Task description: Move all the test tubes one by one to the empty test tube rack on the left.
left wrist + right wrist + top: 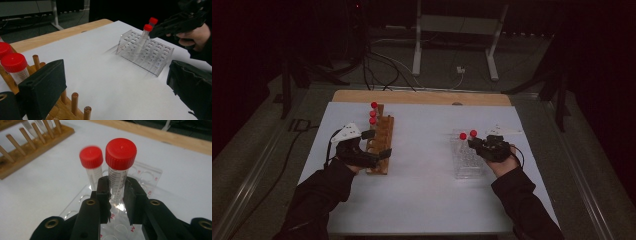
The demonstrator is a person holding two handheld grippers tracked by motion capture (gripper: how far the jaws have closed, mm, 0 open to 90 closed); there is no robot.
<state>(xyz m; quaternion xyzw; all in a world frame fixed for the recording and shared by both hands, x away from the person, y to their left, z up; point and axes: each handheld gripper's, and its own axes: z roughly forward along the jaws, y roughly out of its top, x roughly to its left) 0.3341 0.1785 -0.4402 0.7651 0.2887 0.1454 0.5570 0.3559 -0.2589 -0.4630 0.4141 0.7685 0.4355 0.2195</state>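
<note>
A clear plastic rack (464, 162) lies at the right of the white table cover, with two red-capped tubes standing in it. My right gripper (116, 186) is shut on the nearer tube (119, 177), both pads pressed against its graduated wall just under the cap. The second tube (91, 157) stands free beside it. At the left is a wooden peg rack (382, 135) with red-capped tubes (373, 114) at its far end. My left gripper (377, 143) is open, its jaws spread wide at the wooden rack's near end and gripping nothing.
The white cover (422, 190) lies on a wooden tabletop whose far edge (422, 97) shows beyond it. Cables and a metal stand (452, 45) occupy the dark floor behind. Bare pegs (75, 100) of the wooden rack rise close to my left gripper's left jaw.
</note>
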